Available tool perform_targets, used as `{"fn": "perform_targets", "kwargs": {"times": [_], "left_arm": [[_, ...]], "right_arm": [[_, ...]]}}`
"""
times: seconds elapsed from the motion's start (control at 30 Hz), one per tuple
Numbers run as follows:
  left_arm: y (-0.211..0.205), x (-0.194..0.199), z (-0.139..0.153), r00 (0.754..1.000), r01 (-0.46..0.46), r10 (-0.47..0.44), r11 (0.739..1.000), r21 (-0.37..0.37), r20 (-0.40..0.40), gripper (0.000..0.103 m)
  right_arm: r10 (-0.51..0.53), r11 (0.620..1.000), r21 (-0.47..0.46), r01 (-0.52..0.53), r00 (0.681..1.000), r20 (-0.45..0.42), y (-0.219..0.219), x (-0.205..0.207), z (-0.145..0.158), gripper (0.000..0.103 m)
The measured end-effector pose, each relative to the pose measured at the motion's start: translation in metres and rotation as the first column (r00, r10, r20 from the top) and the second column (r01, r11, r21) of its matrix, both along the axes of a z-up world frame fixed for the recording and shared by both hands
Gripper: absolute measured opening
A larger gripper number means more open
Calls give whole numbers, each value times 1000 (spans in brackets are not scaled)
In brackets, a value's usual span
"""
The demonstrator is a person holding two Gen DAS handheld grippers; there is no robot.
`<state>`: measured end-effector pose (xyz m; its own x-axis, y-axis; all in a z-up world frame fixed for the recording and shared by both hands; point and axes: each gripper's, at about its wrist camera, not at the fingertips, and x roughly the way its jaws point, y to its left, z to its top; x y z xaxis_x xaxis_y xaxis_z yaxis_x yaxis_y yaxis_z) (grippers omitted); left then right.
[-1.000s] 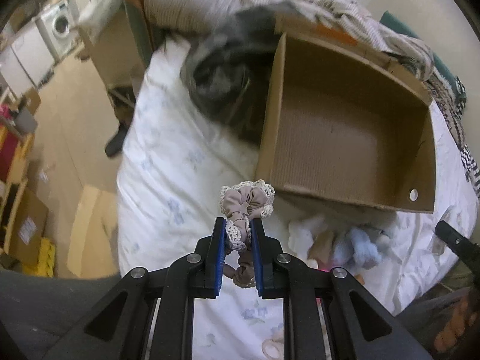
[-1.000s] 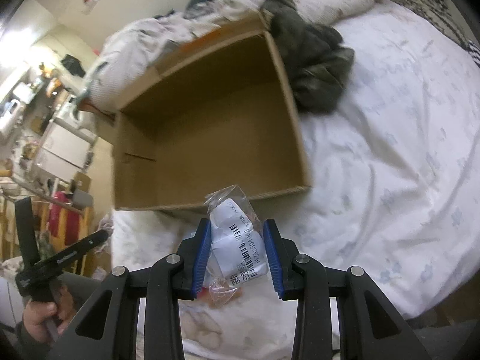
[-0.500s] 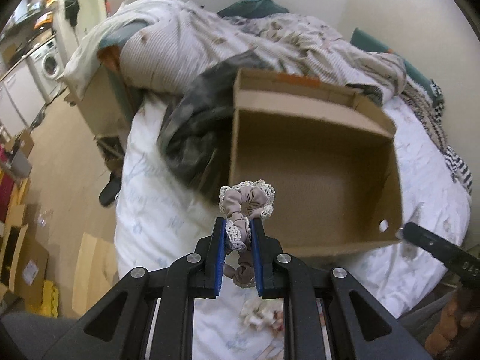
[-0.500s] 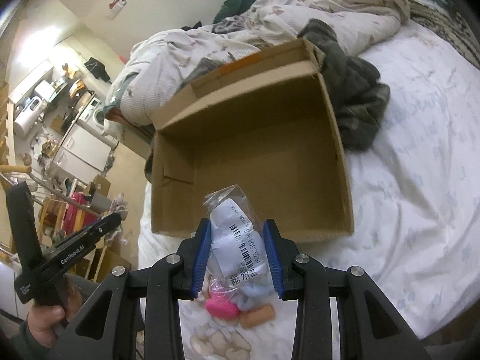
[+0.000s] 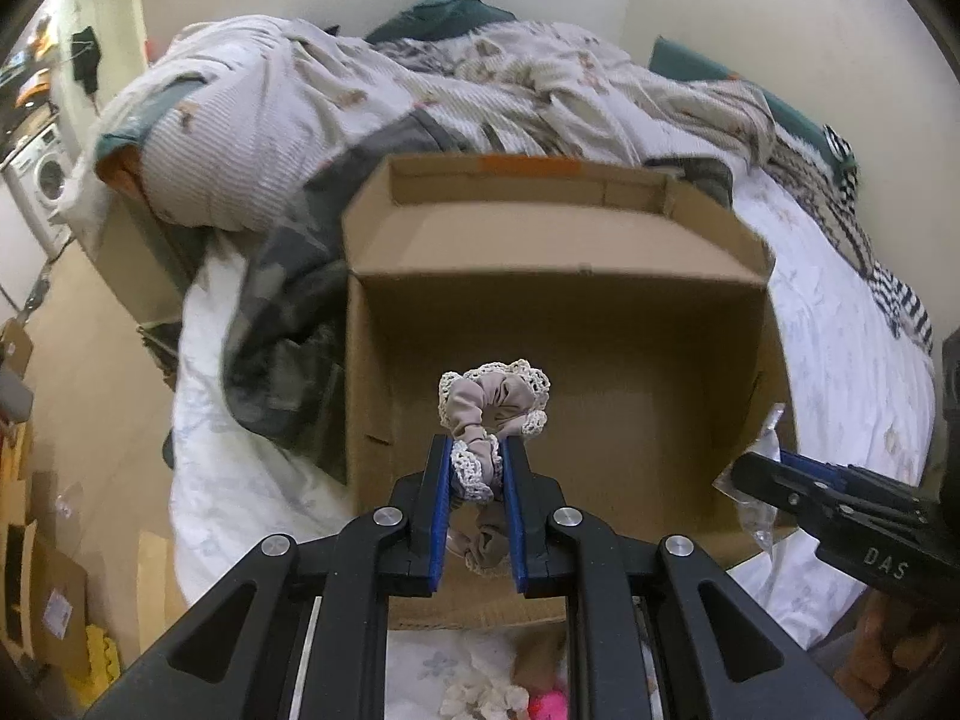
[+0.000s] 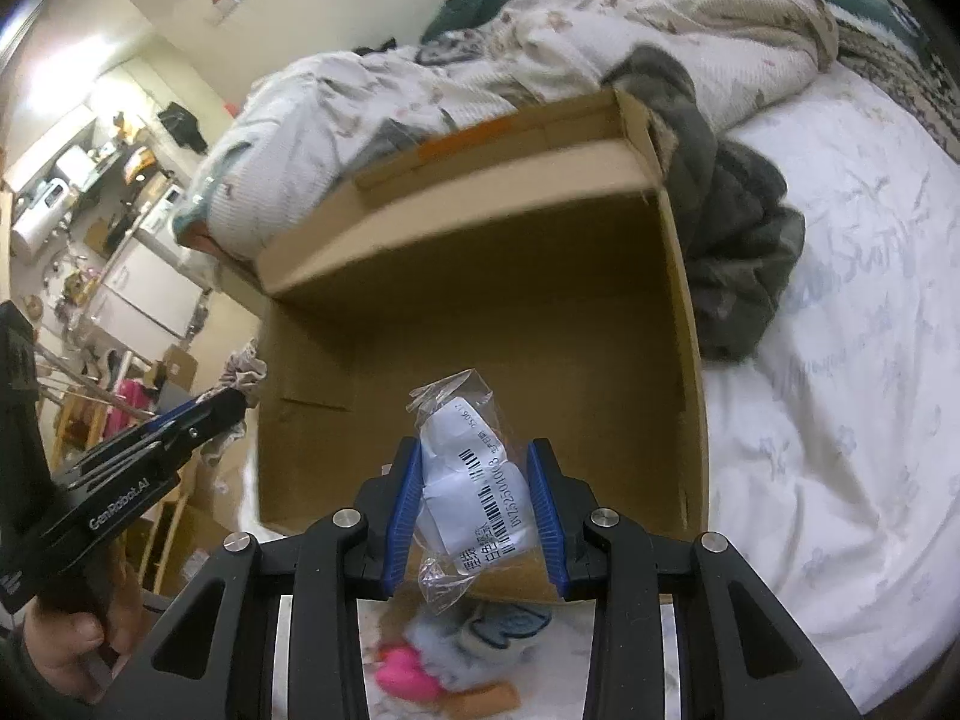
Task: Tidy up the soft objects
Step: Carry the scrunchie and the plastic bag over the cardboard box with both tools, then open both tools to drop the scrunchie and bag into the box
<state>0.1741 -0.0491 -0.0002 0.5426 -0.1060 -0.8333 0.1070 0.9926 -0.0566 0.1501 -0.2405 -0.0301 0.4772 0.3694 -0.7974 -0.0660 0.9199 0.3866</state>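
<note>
The left gripper [image 5: 477,462] was clamped on a beige scrunchie [image 5: 493,408] trimmed with cream lace, its blue pads pressed into the gathered fabric, and it hung over the near edge of an open cardboard box [image 5: 672,420] that sat on the white bedsheet [image 5: 840,360]. The right gripper [image 6: 477,468] was closed on a clear plastic packet [image 6: 474,480] carrying a white barcode label, likewise poised above the box's front wall [image 6: 480,324]. Each tool showed at the edge of the other's view: the right gripper at the box's right side in the left wrist view, the left one with its scrunchie at the box's left side in the right wrist view. As far as either camera showed, the floor of the box was bare cardboard, so nothing appeared to have been put away. More soft things lay on the sheet just in front of the box: a pink piece [image 6: 402,675], a pale blue fluffy piece [image 6: 504,630] and a cream lacy one [image 5: 480,699]. Judging by this, the sorting was at its start, with two items about to be dropped in and at least those others left to gather. A dark grey blanket [image 6: 738,252] lay bunched against the box's side, near the rumpled duvet [image 5: 420,96] behind.
</note>
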Motion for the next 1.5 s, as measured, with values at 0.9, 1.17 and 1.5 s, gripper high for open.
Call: {"fn": "perform_targets", "kwargs": {"times": [0.9, 1.17, 1.5], "left_arm": [[-4, 9, -56, 993, -1, 1, 1000, 2, -115, 15], [-4, 8, -57, 993, -6, 7, 1000, 4, -114, 16], [-5, 8, -57, 993, -4, 5, 1000, 7, -118, 20]], "right_arm": [[53, 995, -72, -63, 990, -131, 22, 20, -52, 37], [50, 995, -79, -60, 990, -129, 23, 21, -51, 37], [38, 996, -74, -47, 992, -124, 19, 21, -48, 37]]}}
